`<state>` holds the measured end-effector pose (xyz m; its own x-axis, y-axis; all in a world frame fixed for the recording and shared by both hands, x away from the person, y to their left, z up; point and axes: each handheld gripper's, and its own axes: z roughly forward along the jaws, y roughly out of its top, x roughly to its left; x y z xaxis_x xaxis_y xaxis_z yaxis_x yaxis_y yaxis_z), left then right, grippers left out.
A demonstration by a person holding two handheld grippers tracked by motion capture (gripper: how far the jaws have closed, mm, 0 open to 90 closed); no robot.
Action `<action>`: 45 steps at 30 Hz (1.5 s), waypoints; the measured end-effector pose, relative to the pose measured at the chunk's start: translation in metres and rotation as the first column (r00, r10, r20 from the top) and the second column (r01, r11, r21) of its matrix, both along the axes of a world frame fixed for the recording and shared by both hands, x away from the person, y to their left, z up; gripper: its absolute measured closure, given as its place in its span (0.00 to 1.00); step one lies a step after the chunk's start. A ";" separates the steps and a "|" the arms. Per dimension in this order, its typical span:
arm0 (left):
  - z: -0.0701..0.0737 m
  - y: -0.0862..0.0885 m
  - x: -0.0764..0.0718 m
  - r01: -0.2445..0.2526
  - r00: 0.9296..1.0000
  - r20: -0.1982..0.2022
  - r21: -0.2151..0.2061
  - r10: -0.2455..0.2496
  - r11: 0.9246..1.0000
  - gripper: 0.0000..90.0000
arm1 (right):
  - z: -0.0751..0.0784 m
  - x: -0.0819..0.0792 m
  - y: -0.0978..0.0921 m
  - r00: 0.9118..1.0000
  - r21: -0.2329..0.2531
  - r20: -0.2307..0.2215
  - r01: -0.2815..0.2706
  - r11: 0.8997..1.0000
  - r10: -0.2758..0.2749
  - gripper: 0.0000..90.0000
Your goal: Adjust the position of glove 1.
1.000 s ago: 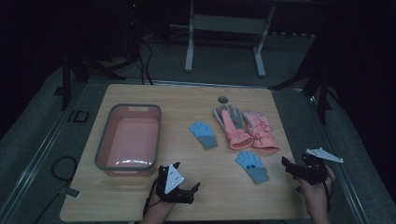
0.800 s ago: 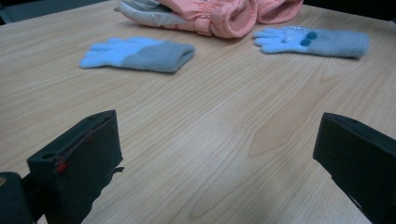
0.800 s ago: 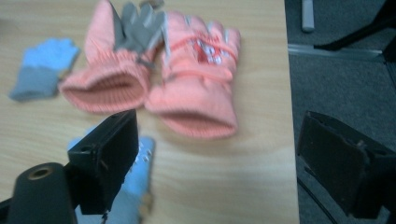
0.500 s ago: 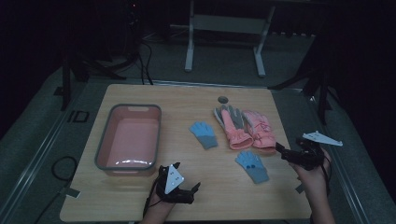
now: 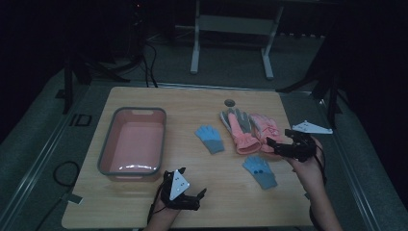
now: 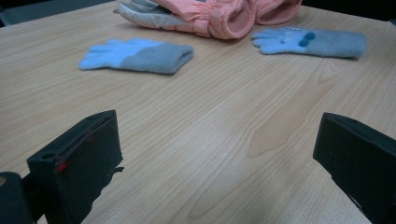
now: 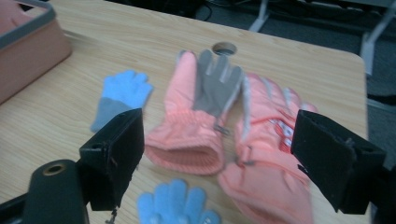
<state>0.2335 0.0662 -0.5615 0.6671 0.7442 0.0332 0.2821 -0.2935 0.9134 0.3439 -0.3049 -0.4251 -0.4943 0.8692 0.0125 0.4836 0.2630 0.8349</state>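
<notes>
bench [image 5: 192,101]: light wood top that carries everything; a small round hole sits near its far edge, behind the gloves.
basin [image 5: 106,149]: pink tub with a grey rim on the bench's left side, well apart from the gloves; nothing lies in it as far as the high view shows.
pink gloves [image 5: 245,130]: two large padded gloves lying side by side and touching, right of centre, cuffs toward the person; one shows a grey palm [image 7: 212,88].
blue gloves: two small knit ones, lying apart. far blue glove [image 5: 210,138] sits between the basin and the pink pair; near blue glove [image 5: 260,171] lies just in front of the pink cuffs.
right gripper [image 5: 279,147]: held low just beside the cuff of the right-hand pink glove; its fingers stand wide apart and hold nothing. in the right gripper view the two pink cuffs lie between the black fingers [image 7: 114,149], so a grasp on a pink glove looks to be the step in hand.
left gripper [image 5: 195,197]: near the front edge of the bench, in front of the basin; its fingers [image 6: 77,163] are spread over bare wood, gripping nothing, with the gloves well ahead.
progress: by my reading the work is at its very start. all four gloves lie loose on the bench and none is lifted or in the basin. everything is left: closing on the first glove, moving it, then the other three.
</notes>
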 end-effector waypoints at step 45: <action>0.000 0.000 -0.001 0.017 1.000 0.012 0.001 -0.017 1.000 0.01 | -0.064 0.092 0.166 0.931 -0.117 -0.199 -0.334 0.935 0.307 0.64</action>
